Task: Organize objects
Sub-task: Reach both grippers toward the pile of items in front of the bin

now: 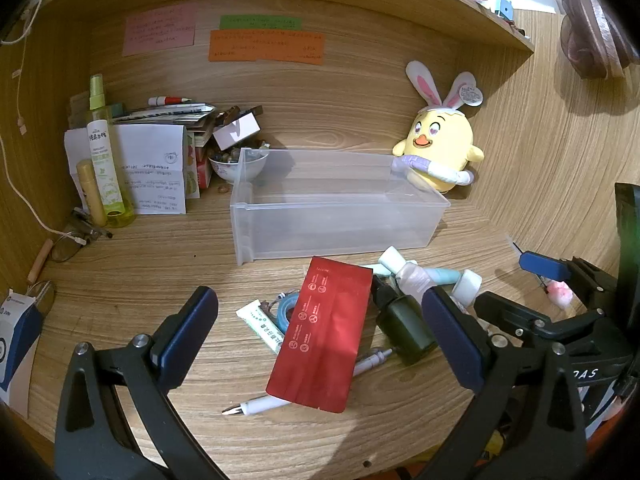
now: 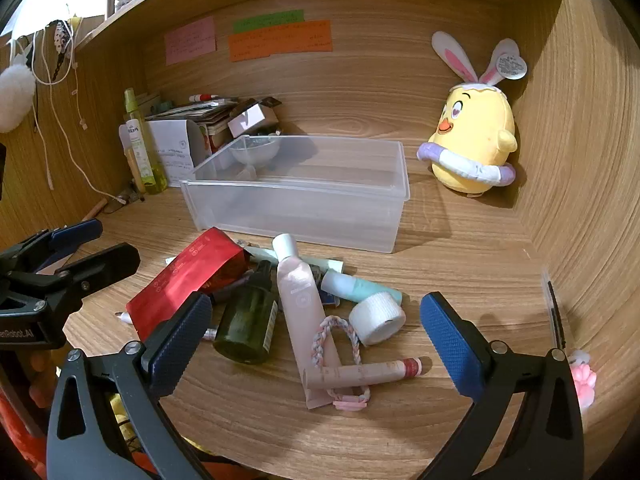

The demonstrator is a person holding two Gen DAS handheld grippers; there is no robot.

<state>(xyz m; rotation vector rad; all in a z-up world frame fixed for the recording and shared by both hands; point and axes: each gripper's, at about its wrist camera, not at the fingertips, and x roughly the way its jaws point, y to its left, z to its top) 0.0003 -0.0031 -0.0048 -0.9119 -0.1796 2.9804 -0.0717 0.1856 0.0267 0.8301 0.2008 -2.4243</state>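
A clear plastic bin (image 1: 340, 216) (image 2: 296, 208) stands empty on the wooden desk. In front of it lies a pile: a red foil pouch (image 1: 320, 336) (image 2: 188, 280), a dark green bottle (image 1: 404, 328) (image 2: 248, 324), a pink tube (image 2: 304, 312), a white tape roll (image 2: 378, 316), a braided hair tie (image 2: 352, 340), a pink lip tube (image 2: 364, 372), a mint tube (image 2: 360, 290), a white pen (image 1: 260, 404) and a small white tube (image 1: 264, 326). My left gripper (image 1: 320, 332) is open above the pouch. My right gripper (image 2: 316, 332) is open above the pink tube.
A yellow chick plush (image 1: 438, 148) (image 2: 474, 144) sits at the back right. Spray bottles (image 1: 102, 160), papers (image 1: 156, 168), boxes and a bowl (image 1: 236, 164) crowd the back left. Glasses (image 1: 72, 240) lie at left. Sticky notes (image 1: 264, 46) hang on the back wall.
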